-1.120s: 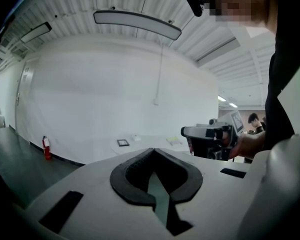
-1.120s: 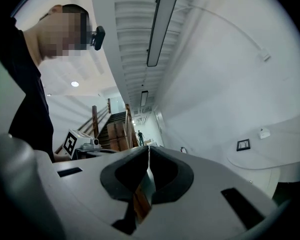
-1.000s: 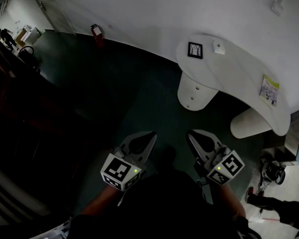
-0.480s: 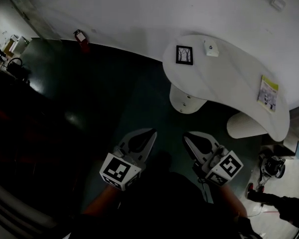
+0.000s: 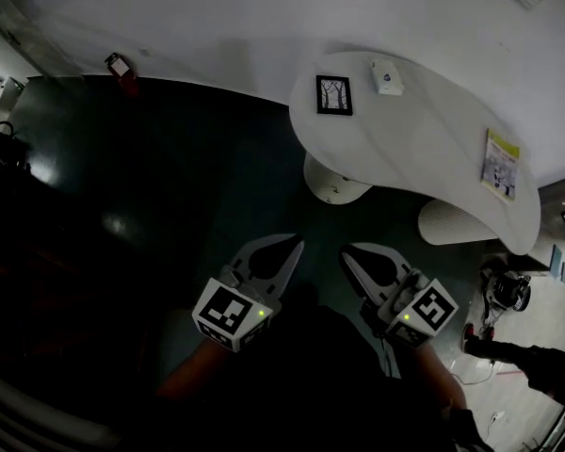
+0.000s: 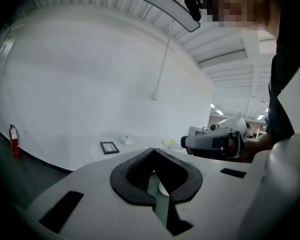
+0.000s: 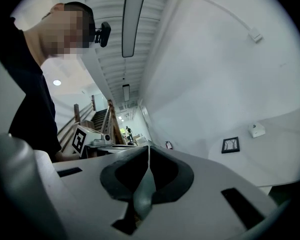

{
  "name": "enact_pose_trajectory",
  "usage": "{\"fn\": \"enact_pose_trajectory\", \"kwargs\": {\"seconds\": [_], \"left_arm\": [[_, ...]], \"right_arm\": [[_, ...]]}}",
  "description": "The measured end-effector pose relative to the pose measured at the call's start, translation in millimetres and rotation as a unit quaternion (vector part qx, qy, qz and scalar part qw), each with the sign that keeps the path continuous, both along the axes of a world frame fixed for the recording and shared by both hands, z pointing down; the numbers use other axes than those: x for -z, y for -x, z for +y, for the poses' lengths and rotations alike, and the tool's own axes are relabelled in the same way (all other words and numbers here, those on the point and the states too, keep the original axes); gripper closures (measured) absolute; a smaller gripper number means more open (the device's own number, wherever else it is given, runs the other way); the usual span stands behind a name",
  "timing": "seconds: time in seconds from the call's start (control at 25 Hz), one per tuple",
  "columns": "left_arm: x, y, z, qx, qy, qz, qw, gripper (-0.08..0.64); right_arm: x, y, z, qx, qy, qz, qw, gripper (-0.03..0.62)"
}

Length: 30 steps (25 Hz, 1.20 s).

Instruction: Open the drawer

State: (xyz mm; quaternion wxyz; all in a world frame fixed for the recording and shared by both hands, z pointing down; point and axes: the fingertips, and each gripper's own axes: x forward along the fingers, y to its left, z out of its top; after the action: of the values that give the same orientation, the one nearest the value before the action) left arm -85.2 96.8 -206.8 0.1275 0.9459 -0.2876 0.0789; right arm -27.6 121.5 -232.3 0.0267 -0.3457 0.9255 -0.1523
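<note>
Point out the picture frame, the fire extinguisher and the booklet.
picture frame [image 5: 333,95], head view, centre of its picture
fire extinguisher [image 5: 124,73], head view, its red body
booklet [image 5: 500,162], head view, middle of its cover

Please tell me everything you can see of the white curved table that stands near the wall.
The white curved table has a smooth, matte, bean-shaped top. The top lies level on two rounded white pedestals, which stand on the dark green floor. Its far edge runs close along the white wall. On the top rest a small black-framed picture, a small white box and a printed leaflet. Nothing else touches it.
</note>
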Motion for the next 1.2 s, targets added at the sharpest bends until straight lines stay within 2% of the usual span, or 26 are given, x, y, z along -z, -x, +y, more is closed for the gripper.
{"fn": "enact_pose_trajectory", "kwargs": {"seconds": [0.36,0.64,0.76,1.0,1.2], "left_arm": [[-20.0,44.3,-67.7,-0.08,-0.013,-0.013,0.9967,0.549],[-51.8,64.3,-112.1,-0.128,-0.022,-0.021,0.9912,0.548],[-78.4,62.2,-129.6,-0.132,-0.013,-0.027,0.9908,0.548],[-132.8,36.1,-153.2,-0.116,0.004,-0.006,0.9932,0.548],[-212.7,14.4,-172.6,-0.107,0.011,-0.014,0.9941,0.548]], "right_arm": [[-17.9,37.6,-60.9,-0.09,0.004,0.005,0.996,0.575],[-49.9,70.4,-99.2,-0.116,0.012,0.008,0.993,0.574],[-78.9,66.2,-110.6,-0.125,0.025,0.007,0.992,0.575],[-137.7,40.1,-124.2,-0.128,0.036,0.011,0.991,0.574],[-211.2,13.9,-139.3,-0.121,0.041,0.025,0.991,0.575]]}}
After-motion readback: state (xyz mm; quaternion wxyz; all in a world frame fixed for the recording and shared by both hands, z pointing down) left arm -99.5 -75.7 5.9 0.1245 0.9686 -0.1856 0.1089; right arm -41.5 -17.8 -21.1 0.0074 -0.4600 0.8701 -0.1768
